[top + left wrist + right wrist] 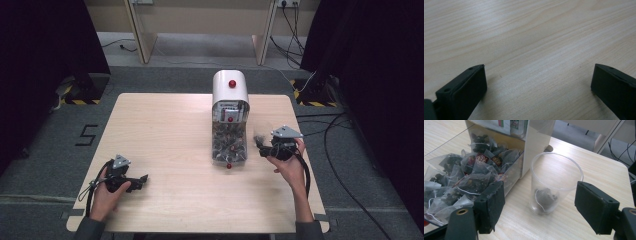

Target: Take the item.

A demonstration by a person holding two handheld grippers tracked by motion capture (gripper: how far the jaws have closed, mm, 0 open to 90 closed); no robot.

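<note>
Right gripper view: one cup (pixel 556 182) holding one tea bag (pixel 545 198).

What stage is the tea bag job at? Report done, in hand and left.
Done: one tea bag lies at the bottom of the clear plastic cup. In hand: nothing; the right gripper faces the cup, open and empty, and the left gripper rests open over bare table. Left: probably drawing back, or more bags from the open dispenser drawer.

A clear plastic cup (pixel 555 182) stands upright in the middle of the right gripper view. One tea bag (pixel 545 197) lies at its bottom.
</note>
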